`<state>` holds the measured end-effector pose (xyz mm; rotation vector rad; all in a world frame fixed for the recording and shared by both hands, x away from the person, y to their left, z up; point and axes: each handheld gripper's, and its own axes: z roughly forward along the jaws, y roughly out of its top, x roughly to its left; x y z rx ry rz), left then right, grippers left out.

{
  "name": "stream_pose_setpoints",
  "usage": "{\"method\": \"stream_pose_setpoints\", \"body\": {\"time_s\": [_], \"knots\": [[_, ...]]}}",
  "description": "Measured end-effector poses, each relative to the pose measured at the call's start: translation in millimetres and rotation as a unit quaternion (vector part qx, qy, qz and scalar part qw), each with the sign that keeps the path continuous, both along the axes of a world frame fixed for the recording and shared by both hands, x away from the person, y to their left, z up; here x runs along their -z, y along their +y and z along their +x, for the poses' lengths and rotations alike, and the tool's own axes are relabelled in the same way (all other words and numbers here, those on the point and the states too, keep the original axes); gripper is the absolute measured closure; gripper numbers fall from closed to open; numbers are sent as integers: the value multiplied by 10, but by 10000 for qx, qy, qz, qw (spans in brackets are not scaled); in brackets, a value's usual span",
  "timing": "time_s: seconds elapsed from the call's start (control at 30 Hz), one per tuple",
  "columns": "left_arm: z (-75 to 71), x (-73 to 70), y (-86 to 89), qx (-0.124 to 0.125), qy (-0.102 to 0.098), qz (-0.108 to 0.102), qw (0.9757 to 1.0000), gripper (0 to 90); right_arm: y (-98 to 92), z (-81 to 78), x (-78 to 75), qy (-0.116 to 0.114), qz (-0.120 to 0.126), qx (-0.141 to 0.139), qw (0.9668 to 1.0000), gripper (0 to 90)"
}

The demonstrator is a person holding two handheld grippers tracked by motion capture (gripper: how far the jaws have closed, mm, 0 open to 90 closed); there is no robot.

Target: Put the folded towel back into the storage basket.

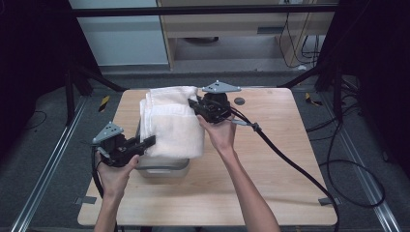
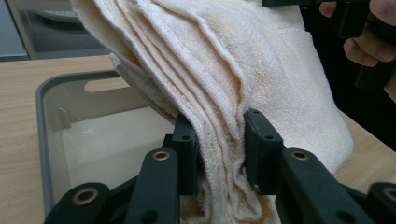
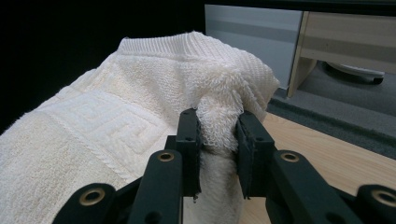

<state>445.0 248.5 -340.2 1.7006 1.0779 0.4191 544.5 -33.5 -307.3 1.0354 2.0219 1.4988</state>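
Jaws of both grippers, left gripper (image 1: 151,140) and right gripper (image 1: 192,103), clamp one folded towel (image 1: 171,123) above one grey bin (image 1: 162,168).

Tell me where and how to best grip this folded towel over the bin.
Grip the folded towel at its stacked edges, one gripper from each end, as now: the left gripper pinches all the layers at the near end above the grey bin, and the right gripper clamps the bunched far corner. Pinching every layer should keep the fold together.
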Motion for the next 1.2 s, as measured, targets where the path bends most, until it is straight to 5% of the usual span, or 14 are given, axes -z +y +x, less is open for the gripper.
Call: {"method": "stream_pose_setpoints", "body": {"time_s": [0.53,1.2], "knots": [[111,62,275,-305,135,30,9994,682,323,156,87,60,-30,-50,10000,732],[285,331,372,-439,523,331,9971,682,539,347,474,444,-227,7,9988,729]]}}
